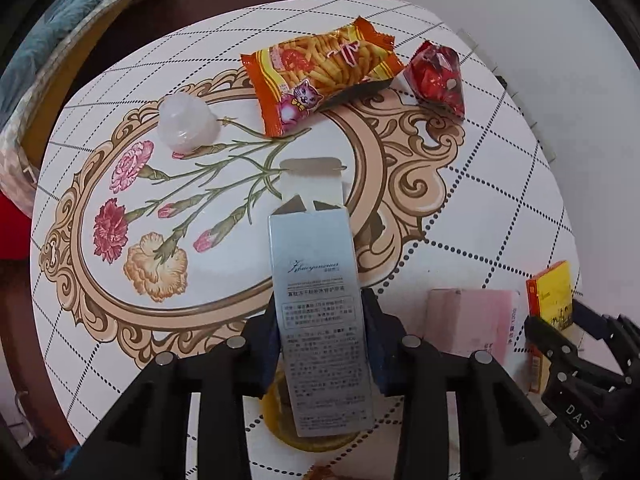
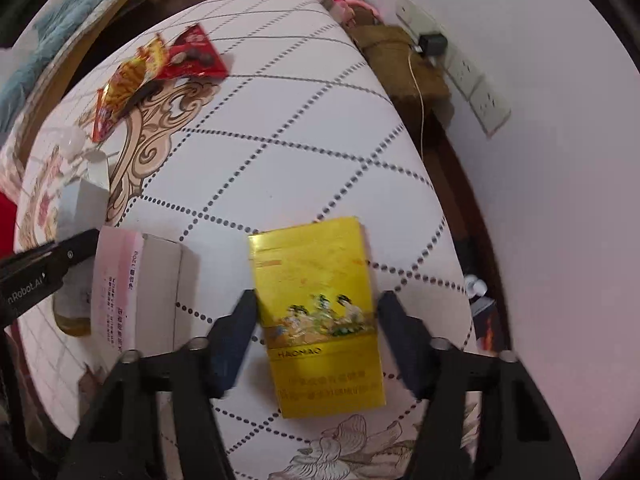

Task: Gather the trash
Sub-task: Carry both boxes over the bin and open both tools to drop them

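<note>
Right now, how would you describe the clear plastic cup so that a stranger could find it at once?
Start at the round table with the flower picture framed in beige scrolls. Go to the frame's far left edge, above the pink carnations. There lies the clear plastic cup, on its side: the only colourless, see-through piece among printed bags and boxes.

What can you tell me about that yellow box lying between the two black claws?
The yellow box is a flat, glossy cardboard pack, printed with small painted figures and the word HAOMAO on a gold band. It looks closed and lies flat on the patterned tablecloth, long side pointing away from the camera. The right gripper straddles it: the left finger seems to touch its edge, the right one stands just clear. A pink-and-white box lies apart to its left.
</note>
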A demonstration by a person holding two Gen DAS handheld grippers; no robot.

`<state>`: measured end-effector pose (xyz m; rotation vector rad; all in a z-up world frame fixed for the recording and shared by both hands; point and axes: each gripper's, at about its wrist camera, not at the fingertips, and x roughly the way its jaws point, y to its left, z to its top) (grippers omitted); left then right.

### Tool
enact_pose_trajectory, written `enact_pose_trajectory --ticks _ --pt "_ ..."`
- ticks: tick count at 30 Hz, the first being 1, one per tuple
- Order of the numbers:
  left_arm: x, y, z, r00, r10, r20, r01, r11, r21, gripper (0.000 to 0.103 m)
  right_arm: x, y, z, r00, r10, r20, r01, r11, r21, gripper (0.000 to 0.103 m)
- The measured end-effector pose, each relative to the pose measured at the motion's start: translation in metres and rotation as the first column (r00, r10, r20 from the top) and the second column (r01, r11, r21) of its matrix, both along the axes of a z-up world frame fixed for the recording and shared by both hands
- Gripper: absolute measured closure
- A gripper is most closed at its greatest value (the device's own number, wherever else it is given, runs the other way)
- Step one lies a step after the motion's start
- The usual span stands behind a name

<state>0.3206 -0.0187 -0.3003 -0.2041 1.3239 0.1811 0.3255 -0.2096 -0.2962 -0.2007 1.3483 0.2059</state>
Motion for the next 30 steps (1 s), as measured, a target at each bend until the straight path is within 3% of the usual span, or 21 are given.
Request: enact_pose_trajectory --ticks 9,14,21,26,30 --pt "-0.014 0.000 0.001 1.000 0.006 0.020 -0.007 1.000 0.030 0.070 -0.001 0.006 0.000 1.000 0.019 -0.008 -0.019 1.000 -0.022 0.042" --pt "-0.039 0.002 0.037 0.996 0.009 0.088 -0.014 0.998 0.057 0.071 -0.003 0.004 0.007 1.000 -0.001 0.003 0.001 1.000 0.017 0.043" --pt "-0.098 0.031 0.125 0.959 0.066 0.274 -0.091 0.993 0.080 0.071 -0.034 0.018 0.068 0.989 -0.020 0.147 -0.001 0.989 0.145 0.043" --pt "-0.141 0.074 0.171 0.929 0.122 0.349 -0.163 0.983 0.090 0.070 -0.060 0.060 0.116 0.974 0.048 0.220 -0.099 0.969 0.226 0.043" --pt "-0.179 0.114 0.190 0.909 0.169 0.381 -0.232 0.964 0.126 0.071 -0.083 0.108 0.148 0.954 0.124 0.273 -0.198 0.943 0.266 0.043"
